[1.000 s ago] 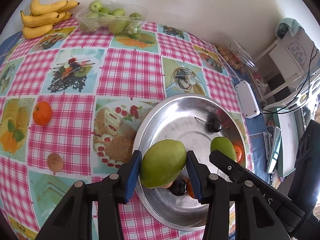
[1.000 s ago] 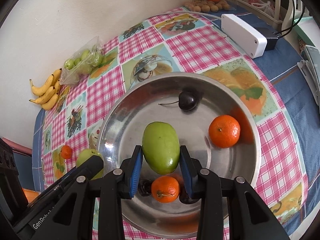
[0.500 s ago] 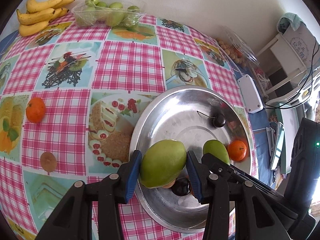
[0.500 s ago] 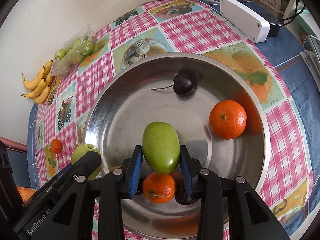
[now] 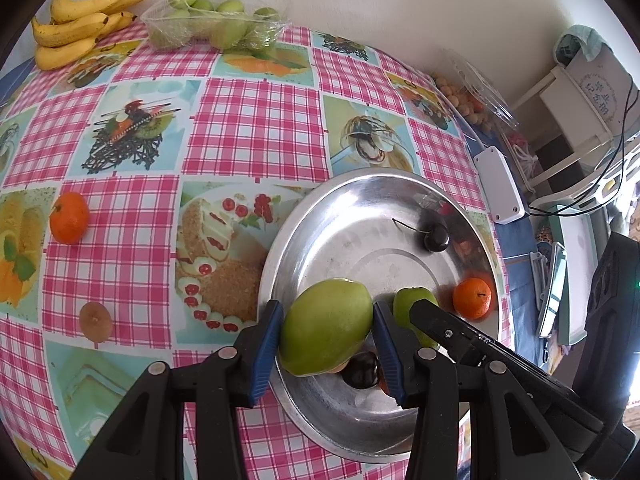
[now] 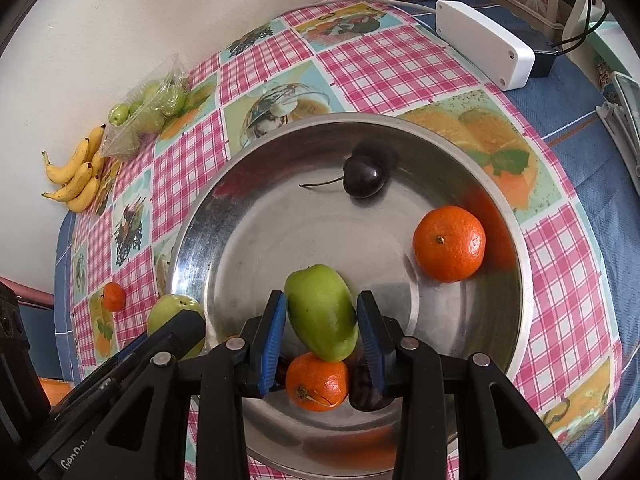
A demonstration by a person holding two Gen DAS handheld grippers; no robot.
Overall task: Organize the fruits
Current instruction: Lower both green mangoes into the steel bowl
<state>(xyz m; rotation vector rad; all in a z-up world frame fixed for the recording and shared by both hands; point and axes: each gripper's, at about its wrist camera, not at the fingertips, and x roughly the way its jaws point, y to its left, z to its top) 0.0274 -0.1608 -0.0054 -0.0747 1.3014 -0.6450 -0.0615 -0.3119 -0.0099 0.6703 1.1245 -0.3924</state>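
Holding two green fruits at once over the steel bowl (image 6: 516,240) is where my trouble could start. My left tongs (image 5: 326,346) are closed partway on the larger green fruit (image 5: 326,326), which hangs at the bowl's near-left rim; my right tongs (image 6: 322,330) are narrowed around the slimmer green fruit (image 6: 320,312), low over the bowl's middle, and whether it touches the metal I cannot tell. Both fruits are smooth and rounded, pinched only at their sides, so either could squirt out if I ease off unevenly. Directly beneath the right tongs sit a mandarin (image 6: 316,380) and a dark cherry (image 6: 370,384); dropping the fruit there could bruise the cherry or send the mandarin rolling. The two tongs also sit close together, so lowering the left one now risks knocking the right. A second mandarin (image 6: 448,244) and a stemmed cherry (image 6: 362,178) rest further in, and one more mandarin (image 5: 69,218) waits out on the surface (image 5: 256,128).
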